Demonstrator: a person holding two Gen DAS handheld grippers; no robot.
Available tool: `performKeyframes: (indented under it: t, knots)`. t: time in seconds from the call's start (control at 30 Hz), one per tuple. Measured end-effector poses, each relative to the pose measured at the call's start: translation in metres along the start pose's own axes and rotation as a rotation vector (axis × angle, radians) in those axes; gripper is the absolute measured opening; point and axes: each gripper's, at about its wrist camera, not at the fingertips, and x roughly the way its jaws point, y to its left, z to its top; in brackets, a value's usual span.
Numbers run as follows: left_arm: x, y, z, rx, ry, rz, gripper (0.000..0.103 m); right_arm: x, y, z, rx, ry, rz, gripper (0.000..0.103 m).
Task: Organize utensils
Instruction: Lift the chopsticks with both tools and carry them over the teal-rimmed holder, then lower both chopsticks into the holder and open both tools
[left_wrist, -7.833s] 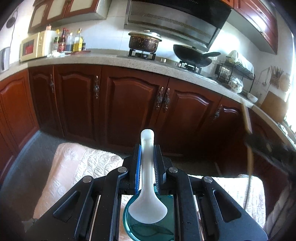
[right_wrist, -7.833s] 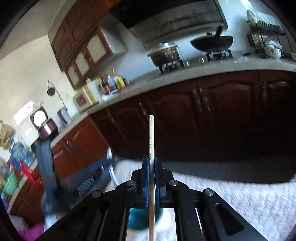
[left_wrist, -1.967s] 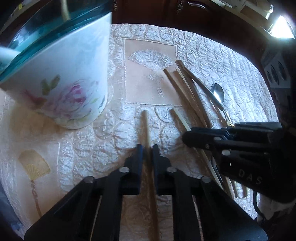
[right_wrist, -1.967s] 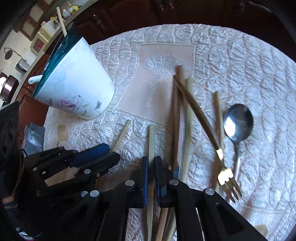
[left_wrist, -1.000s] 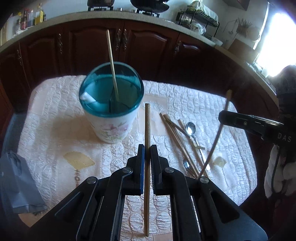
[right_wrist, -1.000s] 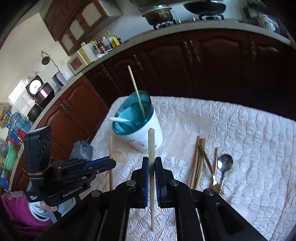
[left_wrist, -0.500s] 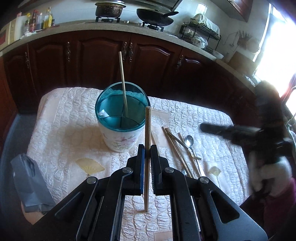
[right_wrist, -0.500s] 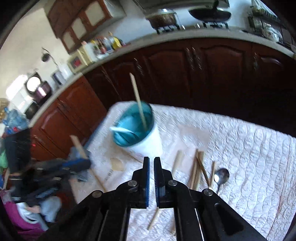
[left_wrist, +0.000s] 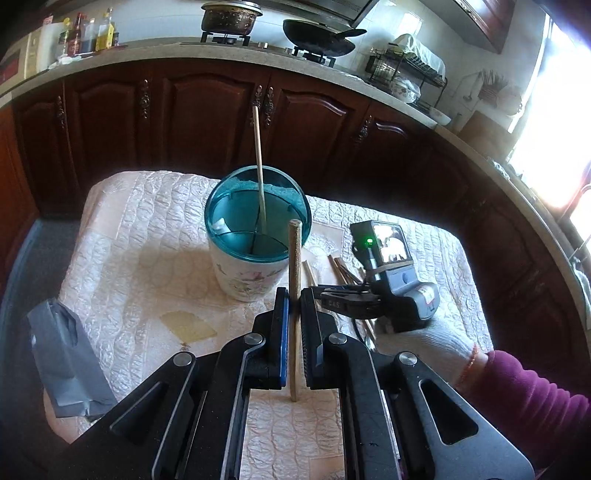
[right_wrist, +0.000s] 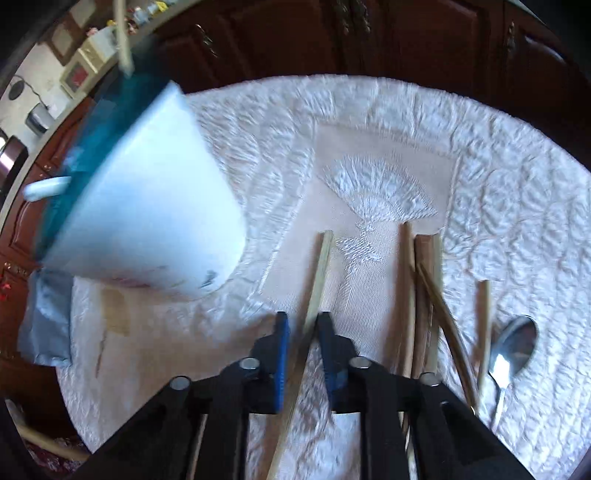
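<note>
My left gripper (left_wrist: 291, 306) is clamped shut on a chopstick (left_wrist: 294, 266), held upright so I can drop it end-first into the teal-rimmed cup (left_wrist: 255, 280). Its tip shows just in front of the rim, not yet over the opening. The cup stands on the quilted worktop (left_wrist: 147, 258) and already holds one upright chopstick (left_wrist: 258, 158) and a white spoon (left_wrist: 220, 223). My right gripper (right_wrist: 303, 328) is low over the cloth, its jaws apart and straddling a loose chopstick (right_wrist: 319, 269) without pressing on it; I judge this a line-up for a regrasp. The other chopsticks (right_wrist: 421, 295) and a metal spoon (right_wrist: 513, 343) lie to its right, still to be sorted. A second ago the right gripper held a chopstick upright, high above the cloth; half a second ago its jaws were empty and nearly together, with a stick lying on the cloth. They have just been opening around that stick. The left grip is unchanged, with the cup looming slightly nearer.
</note>
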Motion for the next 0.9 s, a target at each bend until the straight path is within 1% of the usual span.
performKeyframes:
  t: [0.03, 0.1, 0.2, 0.27, 0.37, 0.5, 0.6, 0.67, 0.73, 0.8, 0.83, 0.9]
  knots:
    - [-0.002, 0.0, 0.001, -0.001, -0.005, -0.001, 0.005, -0.001, -0.002, 0.001, 0.003, -0.001, 0.009, 0.007]
    - [-0.006, 0.0, 0.003, -0.005, -0.014, -0.009, 0.005, -0.011, -0.008, -0.001, 0.021, -0.001, 0.052, 0.005]
    - [-0.012, 0.001, 0.009, -0.003, -0.028, -0.019, 0.005, -0.042, -0.014, -0.006, 0.009, -0.051, 0.088, 0.005]
    - [-0.019, 0.001, 0.014, -0.001, -0.037, -0.03, 0.005, -0.072, -0.018, -0.012, 0.005, -0.094, 0.131, 0.005]
    - [-0.031, 0.0, 0.024, 0.005, -0.061, -0.035, 0.005, -0.115, -0.023, -0.019, -0.001, -0.165, 0.17, 0.005]
    - [-0.051, 0.001, 0.047, 0.004, -0.11, -0.04, 0.005, -0.167, -0.021, -0.013, -0.013, -0.263, 0.217, 0.005]
    - [-0.063, 0.001, 0.072, 0.014, -0.174, -0.016, 0.005, -0.211, -0.01, -0.002, -0.027, -0.377, 0.245, 0.005]
    - [-0.067, 0.003, 0.087, 0.018, -0.21, 0.0, 0.005, -0.231, 0.002, 0.012, -0.035, -0.448, 0.255, 0.005]
    - [-0.067, 0.005, 0.101, 0.016, -0.24, 0.027, 0.005, -0.241, 0.015, 0.029, -0.042, -0.508, 0.248, 0.005]
    - [-0.063, 0.009, 0.114, 0.022, -0.264, 0.061, 0.005, -0.243, 0.025, 0.045, -0.049, -0.543, 0.238, 0.005]
    - [-0.06, 0.012, 0.119, 0.021, -0.27, 0.077, 0.005, -0.244, 0.032, 0.057, -0.052, -0.562, 0.248, 0.005]
    - [-0.048, 0.02, 0.131, 0.005, -0.265, 0.096, 0.005, -0.244, 0.046, 0.071, -0.067, -0.603, 0.229, 0.005]
